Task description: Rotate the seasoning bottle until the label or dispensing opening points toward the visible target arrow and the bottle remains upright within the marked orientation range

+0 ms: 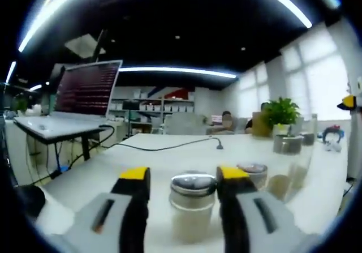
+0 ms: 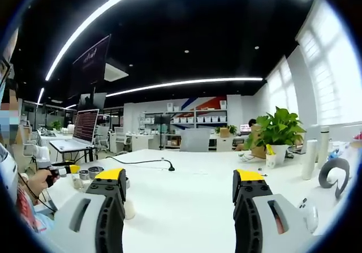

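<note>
Open right tool (image 2: 180,188) above white table (image 2: 186,208)

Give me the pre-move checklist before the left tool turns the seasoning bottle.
1. Seasoning bottle upright on the white table: ok.
2. Bottle between the left tool jaws: ok, one jaw on each side.
3. Jaws gripping the glass: cannot tell, slim gaps seem to remain.
4. Target arrow and marked range located: cannot tell, no marking is visible on the table.
5. Second shaker close behind on the right: not ok, could be bumped.
6. Right tool clear of the work: ok, open over bare table.
</note>
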Tool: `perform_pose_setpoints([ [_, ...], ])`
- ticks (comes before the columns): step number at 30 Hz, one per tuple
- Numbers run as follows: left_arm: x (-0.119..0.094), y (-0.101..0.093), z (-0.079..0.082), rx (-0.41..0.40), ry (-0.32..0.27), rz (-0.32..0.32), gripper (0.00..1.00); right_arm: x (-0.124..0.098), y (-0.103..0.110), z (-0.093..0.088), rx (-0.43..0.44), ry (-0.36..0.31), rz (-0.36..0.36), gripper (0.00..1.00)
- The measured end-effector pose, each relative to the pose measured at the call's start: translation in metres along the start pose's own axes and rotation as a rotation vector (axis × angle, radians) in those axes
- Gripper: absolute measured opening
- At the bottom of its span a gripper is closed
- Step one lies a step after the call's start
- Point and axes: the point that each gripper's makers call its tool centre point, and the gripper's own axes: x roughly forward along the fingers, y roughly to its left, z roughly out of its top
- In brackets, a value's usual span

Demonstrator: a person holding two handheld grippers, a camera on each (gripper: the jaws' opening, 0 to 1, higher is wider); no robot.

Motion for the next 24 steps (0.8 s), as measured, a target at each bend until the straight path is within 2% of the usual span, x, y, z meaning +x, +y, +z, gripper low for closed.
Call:
perform_pose_setpoints([
  [7,0.003,-0.006,-0.002,0.025,-0.001,-0.014,0.47,0.004,-0.003,-0.005,0.02,0.012,0.003,0.79],
  [11,0.004,-0.009,-0.003,0.03,-0.013,-0.041,0.36,0.003,-0.003,-0.005,0.008,0.014,0.005,0.79],
  [20,0.004,-0.013,-0.001,0.043,-0.02,-0.09,0.35,0.008,0.002,-0.01,0.0,0.032,0.019,0.79],
  [24,0.003,-0.014,-0.001,0.038,-0.027,-0.117,0.35,0.005,0.003,-0.007,-0.005,0.023,0.021,0.79],
])
